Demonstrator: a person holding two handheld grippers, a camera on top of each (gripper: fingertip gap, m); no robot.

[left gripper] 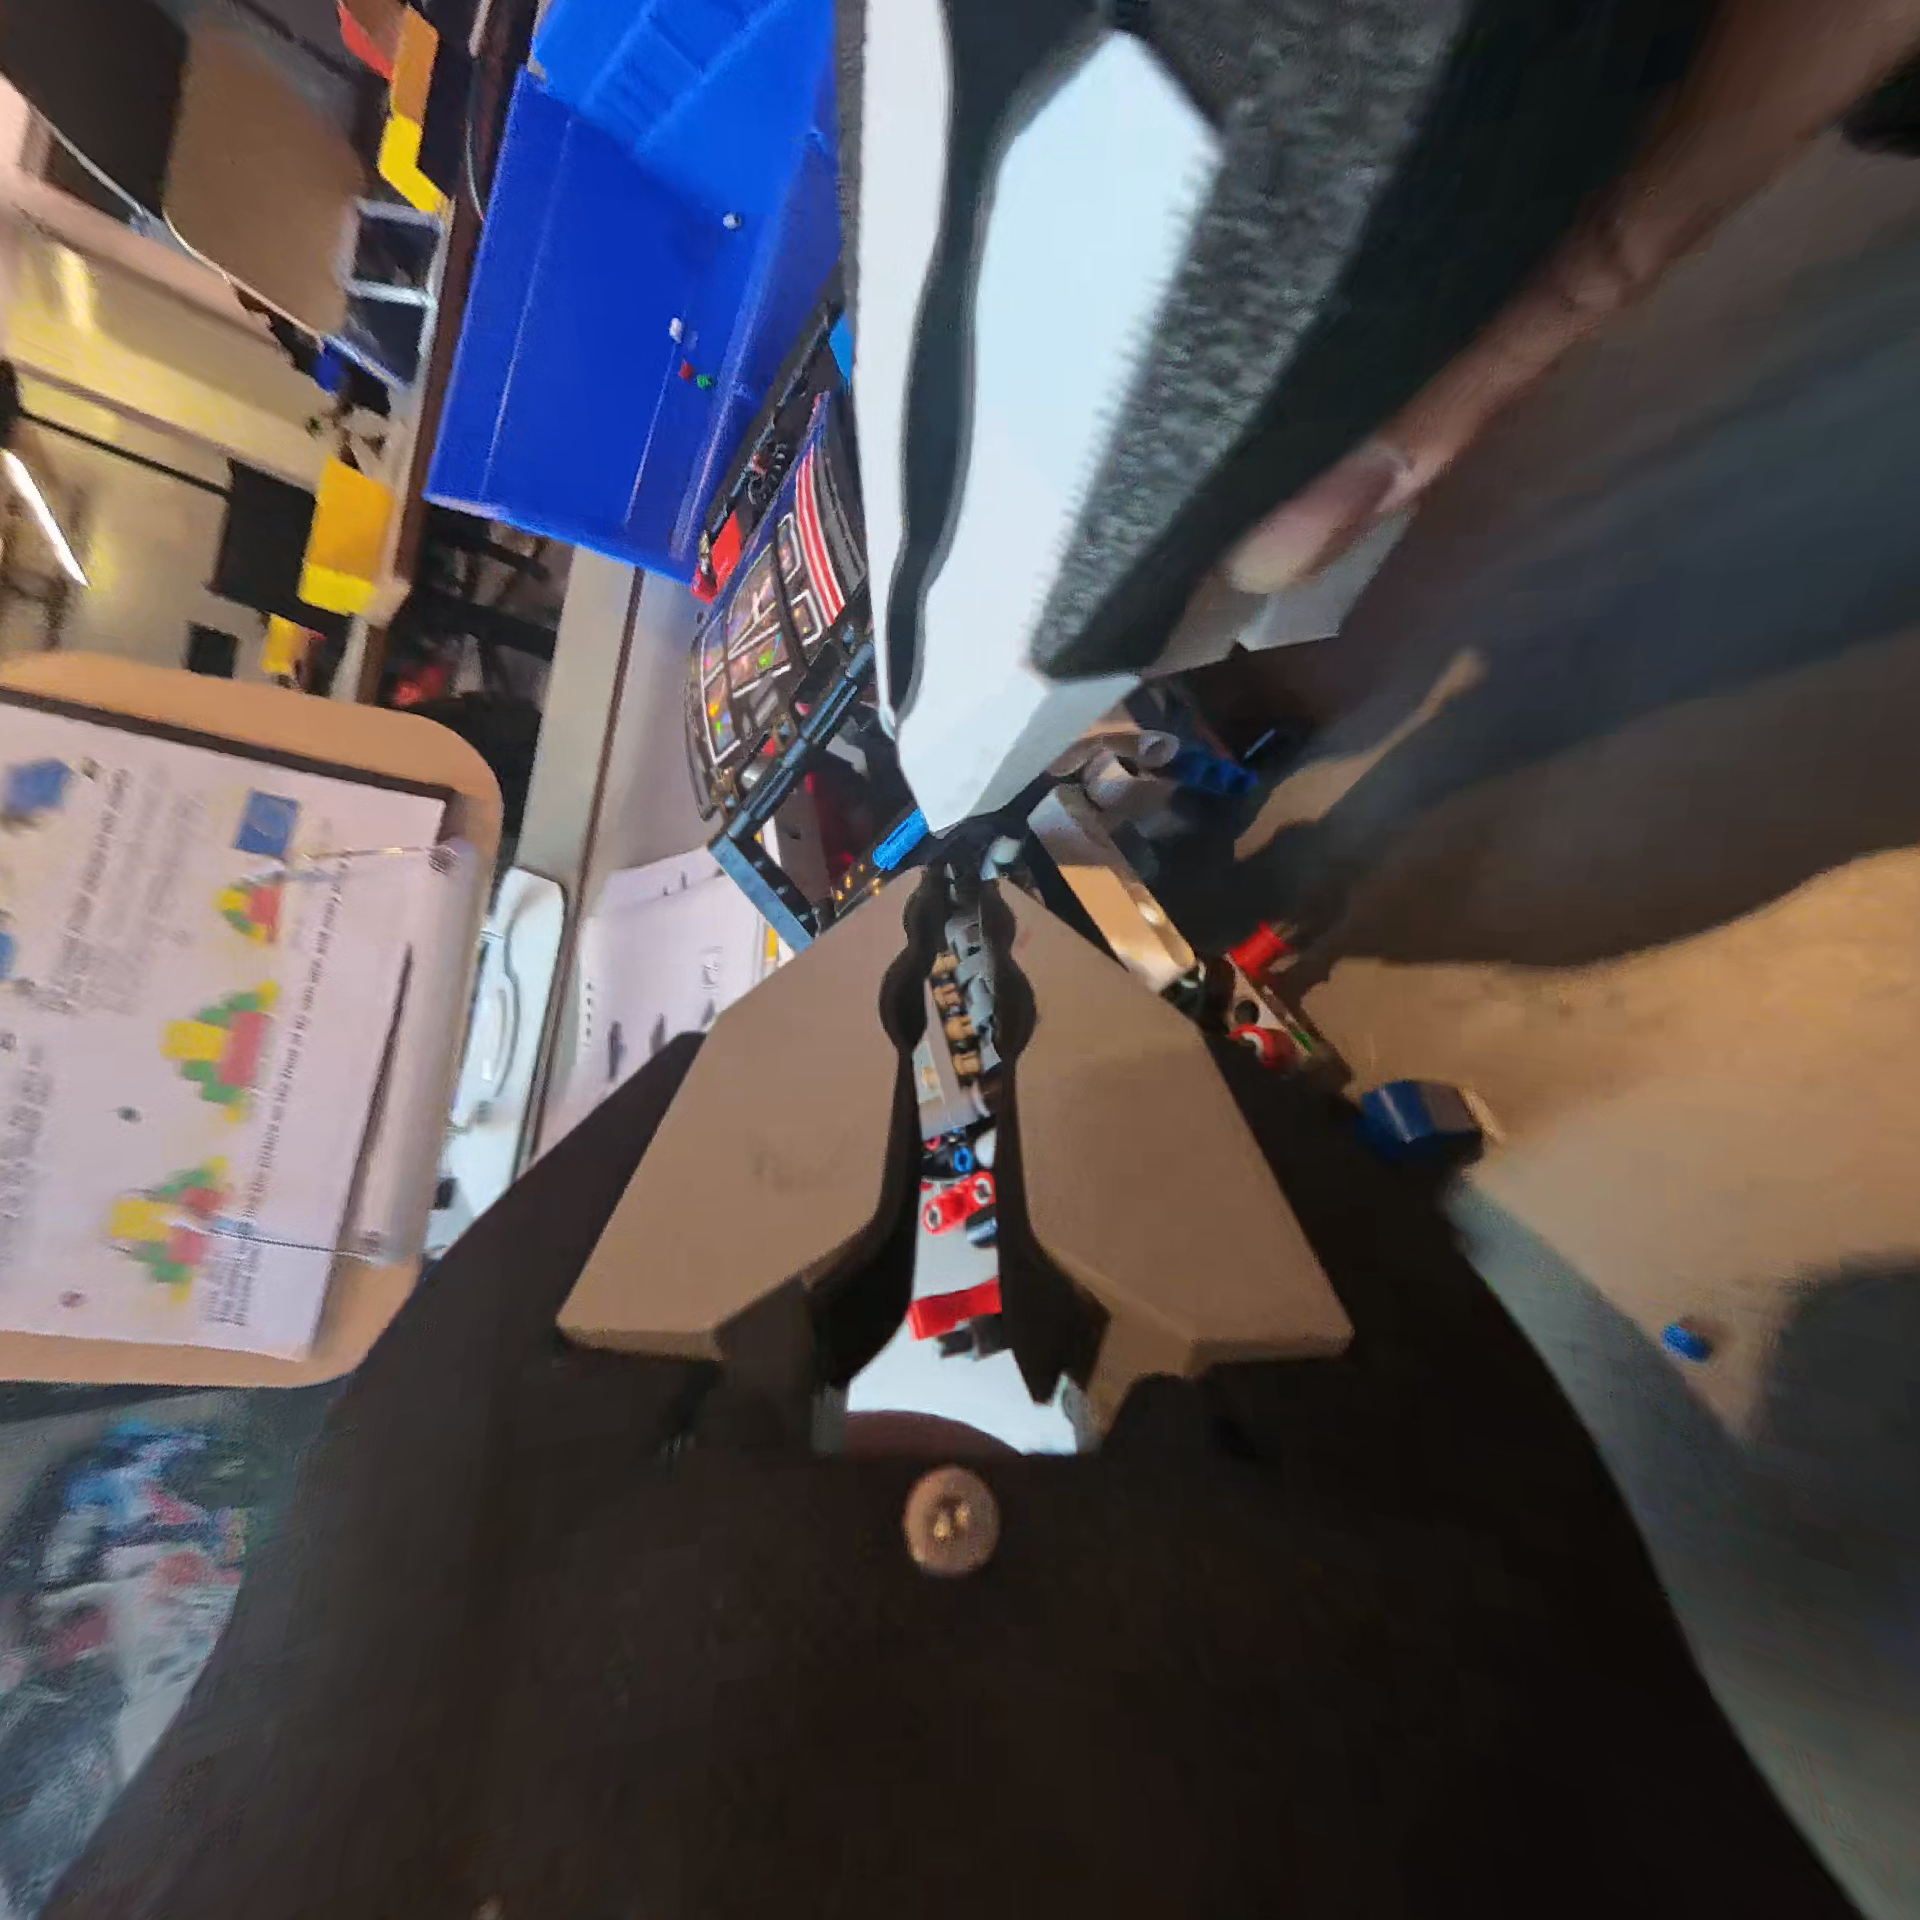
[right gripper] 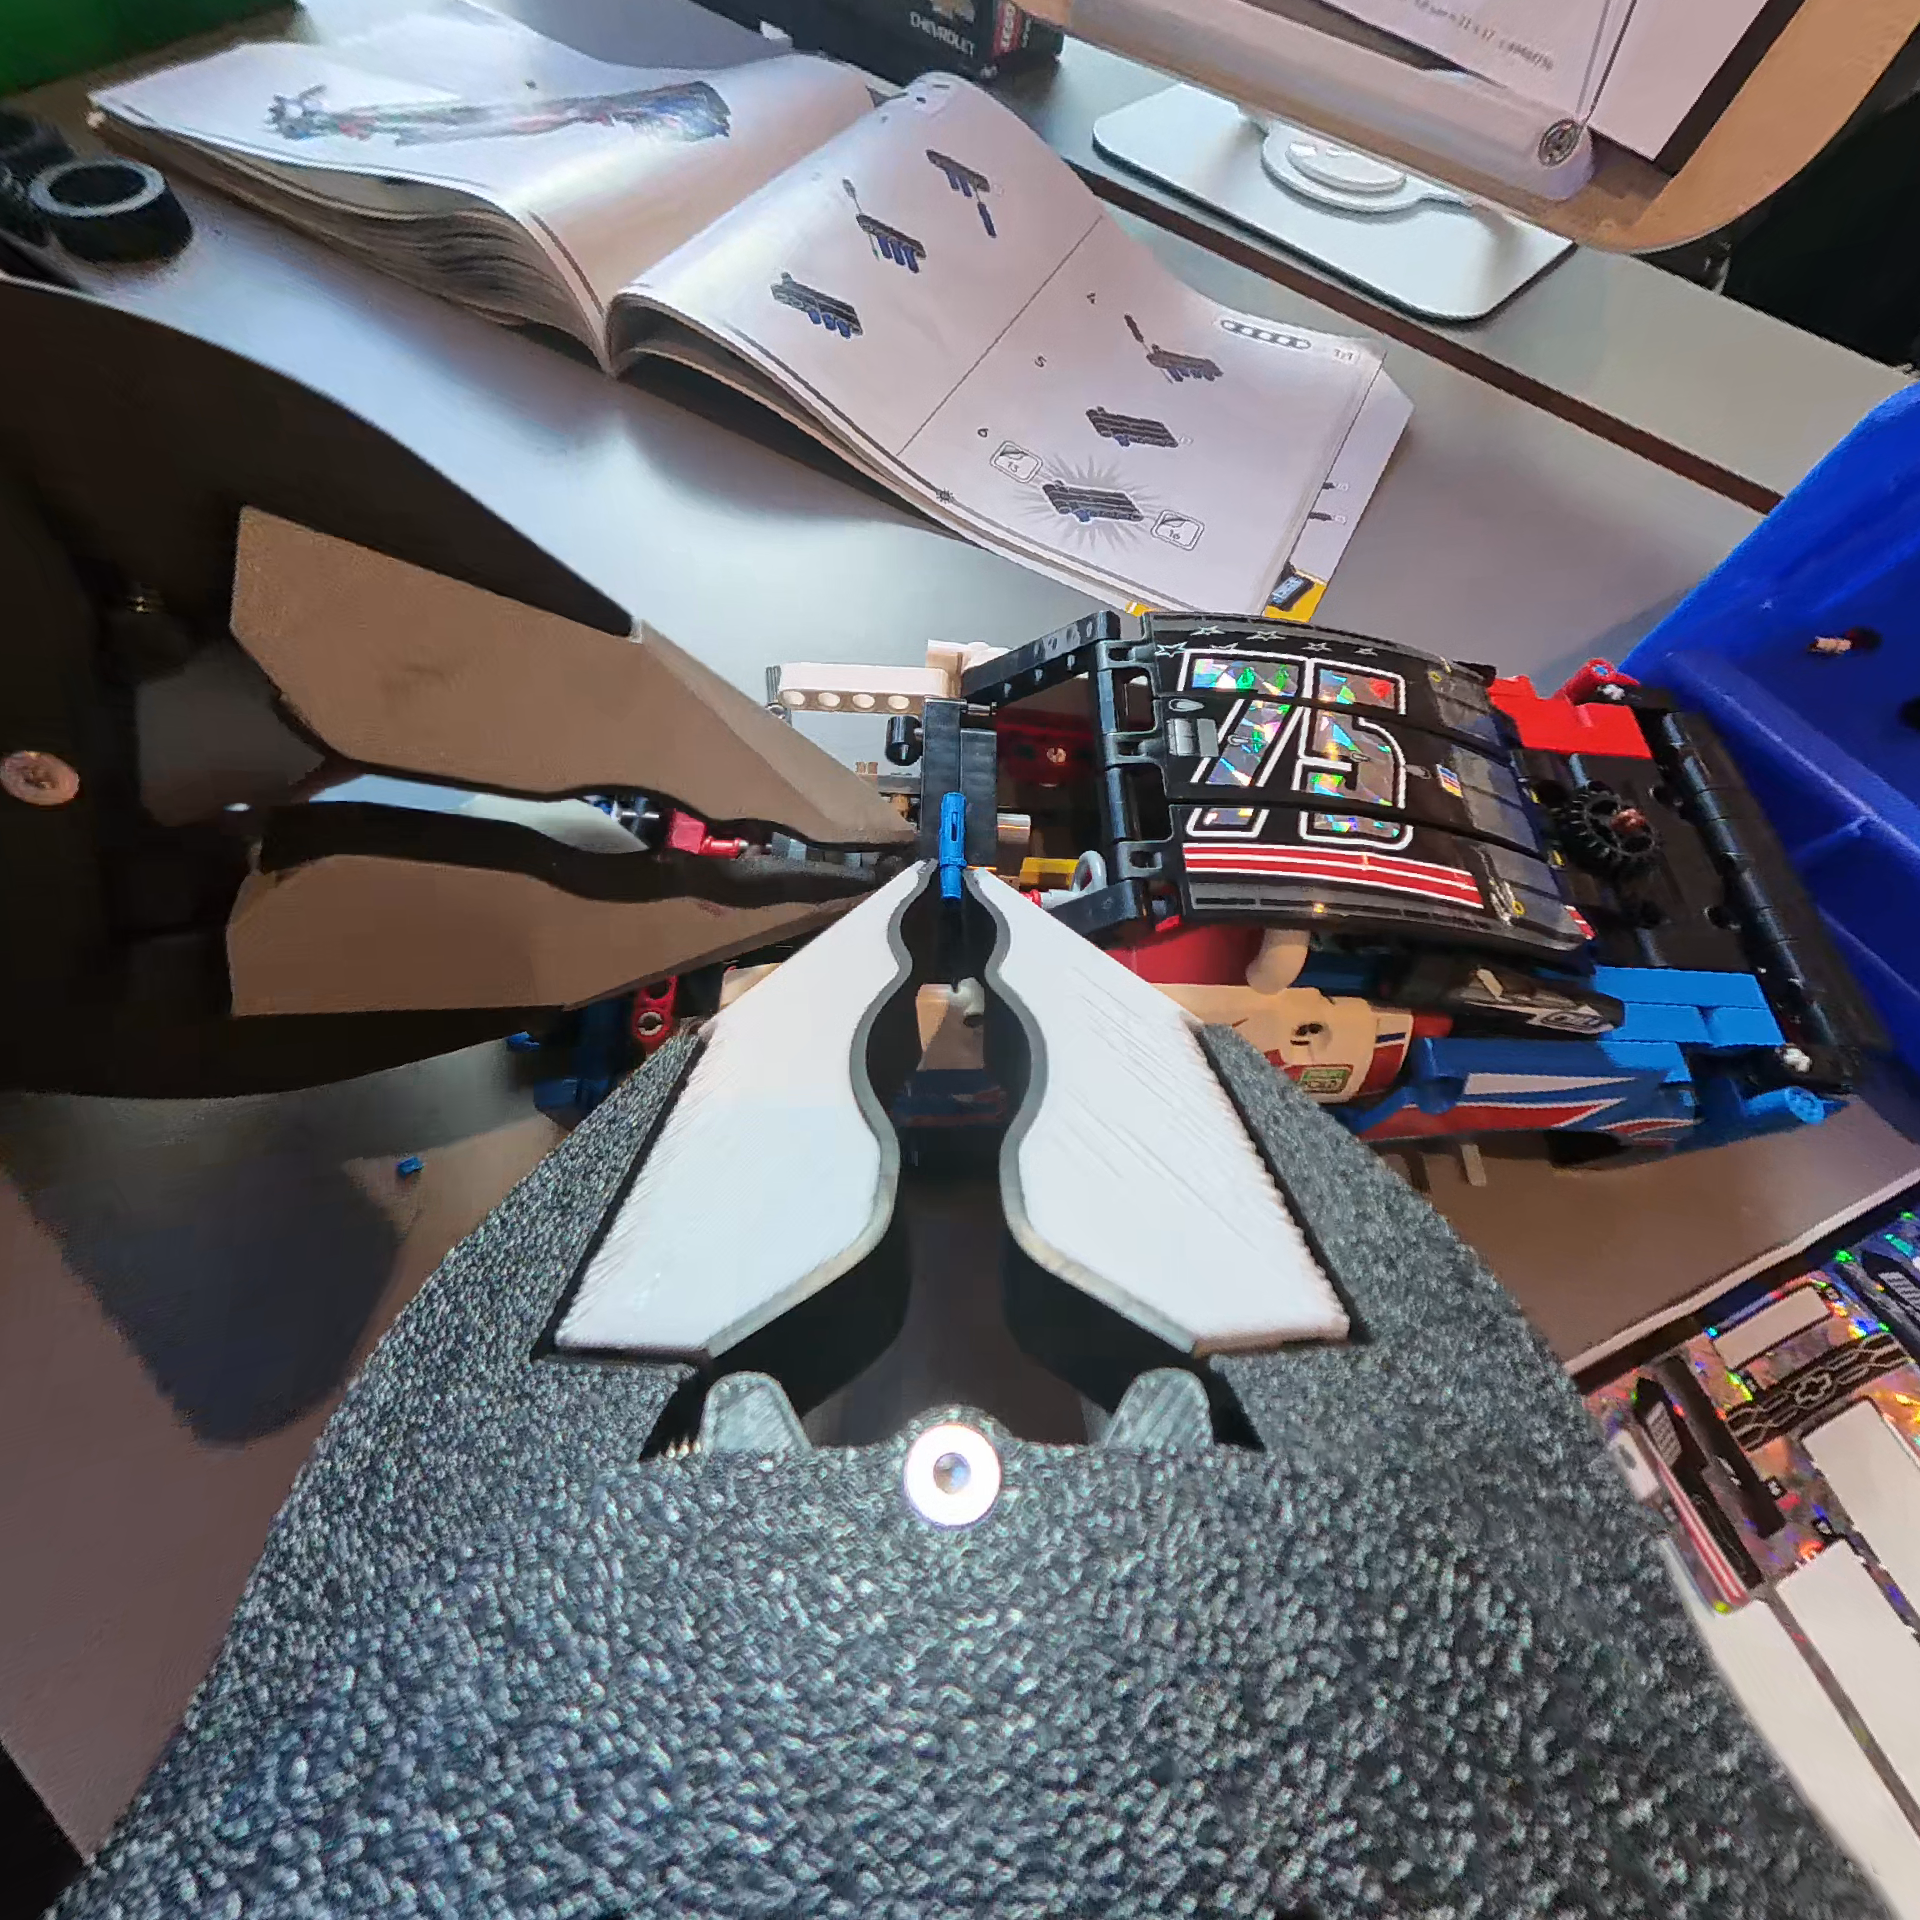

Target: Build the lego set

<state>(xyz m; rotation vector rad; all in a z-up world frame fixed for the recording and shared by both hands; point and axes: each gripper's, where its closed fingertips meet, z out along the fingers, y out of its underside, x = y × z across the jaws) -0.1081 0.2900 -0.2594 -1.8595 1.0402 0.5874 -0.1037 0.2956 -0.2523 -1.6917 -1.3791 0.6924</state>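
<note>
A partly built lego car (right gripper: 1351, 810) with a black roof panel and blue and red sides lies on the grey table (right gripper: 727, 540). My right gripper (right gripper: 948, 883), with white fingers, is shut on a small blue pin (right gripper: 948, 836) held upright against a black part of the car's frame. My left gripper (right gripper: 902, 847), with tan fingers, reaches in from the left and is shut on the car's frame beside the pin. In the left wrist view, my left gripper (left gripper: 961, 883) clamps grey and red beams (left gripper: 961, 997). The right gripper (left gripper: 935, 816) comes down from above with the blue pin (left gripper: 899, 840).
An open instruction booklet (right gripper: 831, 312) lies behind the car. A blue bin (right gripper: 1818, 623) stands at the right, against the car's end. Black tyres (right gripper: 104, 208) sit at the far left, a shiny sticker sheet (right gripper: 1766, 1455) at the lower right. A loose blue piece (right gripper: 408, 1166) lies on the table. My left and right fingertips are right by each other.
</note>
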